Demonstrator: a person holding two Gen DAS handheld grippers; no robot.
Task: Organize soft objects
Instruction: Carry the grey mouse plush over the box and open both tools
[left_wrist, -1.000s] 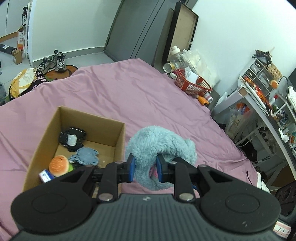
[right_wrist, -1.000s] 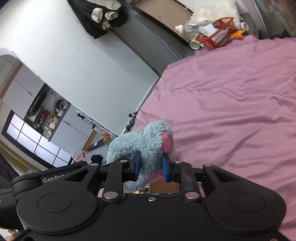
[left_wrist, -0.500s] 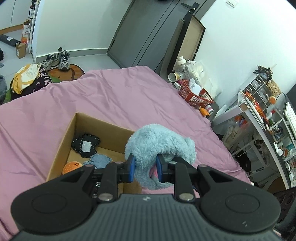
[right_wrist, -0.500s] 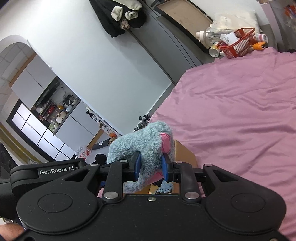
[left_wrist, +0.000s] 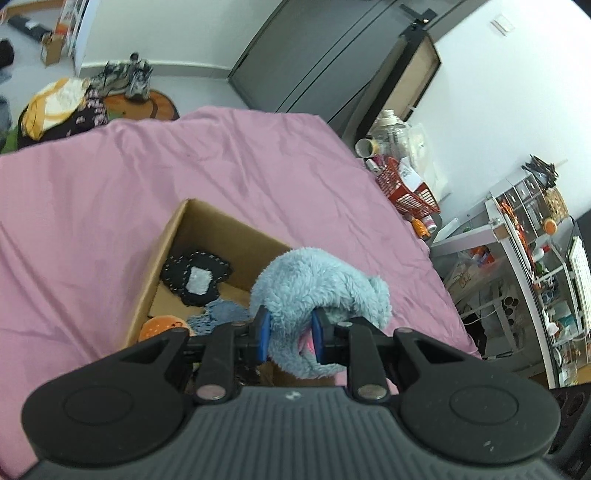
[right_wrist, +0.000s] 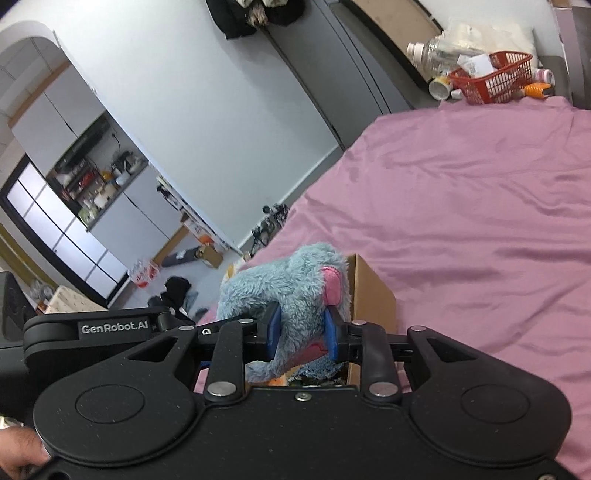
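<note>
Both claws, left (left_wrist: 289, 338) and right (right_wrist: 302, 334), pinch the blue plush (left_wrist: 314, 291) (box (left_wrist: 207, 236) contents visible leftward only).

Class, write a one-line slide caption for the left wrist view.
Left claw grips a blue plush toy beside a cardboard box.

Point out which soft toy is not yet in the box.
The fluffy blue plush: both grippers' jaws clamp it above the cardboard box. The black patch, orange toy and blue-grey piece already lie inside.

Cardboard box (left_wrist: 173, 236) near side, perhaps more toys, behind left hand-held gripper (left_wrist: 290, 334).
</note>
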